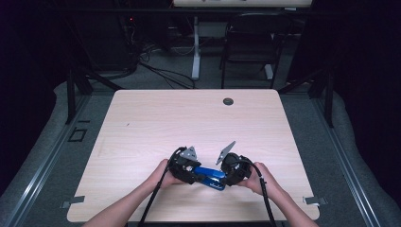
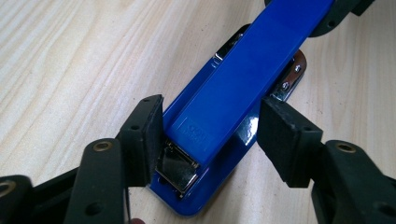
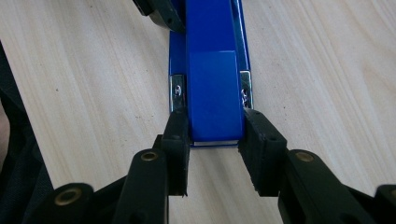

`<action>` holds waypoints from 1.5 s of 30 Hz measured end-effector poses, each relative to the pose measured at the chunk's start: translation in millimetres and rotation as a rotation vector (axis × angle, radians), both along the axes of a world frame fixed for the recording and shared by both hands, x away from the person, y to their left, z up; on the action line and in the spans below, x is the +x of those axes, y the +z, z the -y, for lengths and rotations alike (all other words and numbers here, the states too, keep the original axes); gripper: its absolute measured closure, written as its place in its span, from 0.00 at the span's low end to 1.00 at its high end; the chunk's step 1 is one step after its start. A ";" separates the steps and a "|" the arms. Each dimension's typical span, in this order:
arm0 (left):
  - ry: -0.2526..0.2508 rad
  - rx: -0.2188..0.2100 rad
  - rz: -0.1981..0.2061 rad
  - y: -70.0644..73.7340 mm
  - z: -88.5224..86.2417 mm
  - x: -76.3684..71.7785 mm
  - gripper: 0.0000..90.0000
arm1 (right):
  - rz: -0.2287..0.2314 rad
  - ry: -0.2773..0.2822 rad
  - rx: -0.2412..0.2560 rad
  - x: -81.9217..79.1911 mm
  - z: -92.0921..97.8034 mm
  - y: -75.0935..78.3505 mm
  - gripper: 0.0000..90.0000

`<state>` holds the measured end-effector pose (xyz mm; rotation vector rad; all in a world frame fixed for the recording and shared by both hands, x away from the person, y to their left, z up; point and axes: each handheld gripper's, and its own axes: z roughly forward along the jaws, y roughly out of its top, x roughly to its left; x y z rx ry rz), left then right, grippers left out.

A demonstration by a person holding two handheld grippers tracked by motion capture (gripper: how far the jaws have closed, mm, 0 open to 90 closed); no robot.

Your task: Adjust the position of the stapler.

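One pale wood-grain surface (image 1: 142,123) carries everything, with a small dark round grommet hole (image 1: 228,101) near its far edge. Near the front edge lies a glossy blue plastic stapler with metal parts (image 1: 209,176), flat between both tools. Its left gripper (image 2: 210,140) straddles the stapling end, fingers (image 2: 147,135) spread: one pad touches, the other stands just clear. Its right gripper (image 3: 212,135) clamps the stapler's hinge end, pads pressed against both sides.

1. Pale wooden table (image 1: 142,123) with a round cable hole (image 1: 228,101).
2. Grey carpet (image 1: 45,156) around it.
3. Black chair (image 1: 248,45) and white desk leg (image 1: 195,47) beyond.
4. Dark surroundings.
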<state>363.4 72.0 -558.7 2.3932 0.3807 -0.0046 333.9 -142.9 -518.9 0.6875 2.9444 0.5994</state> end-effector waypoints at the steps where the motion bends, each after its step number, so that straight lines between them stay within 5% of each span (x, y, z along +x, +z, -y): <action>1: -0.002 0.002 -0.001 0.2 0.0 -0.6 0.48 | 0.004 0.000 -0.003 -0.1 0.4 0.0 0.71; 7: -0.007 0.015 0.027 0.2 1.1 -3.0 0.57 | 0.076 -0.009 -0.040 1.4 5.2 1.3 0.71; 36: 0.019 0.088 0.040 5.3 9.8 -13.0 0.67 | 0.131 -0.022 -0.025 6.5 10.2 0.0 0.67; 45: -0.006 0.110 0.057 6.1 10.9 -13.3 0.67 | 0.063 -0.031 0.026 9.9 15.2 0.1 0.67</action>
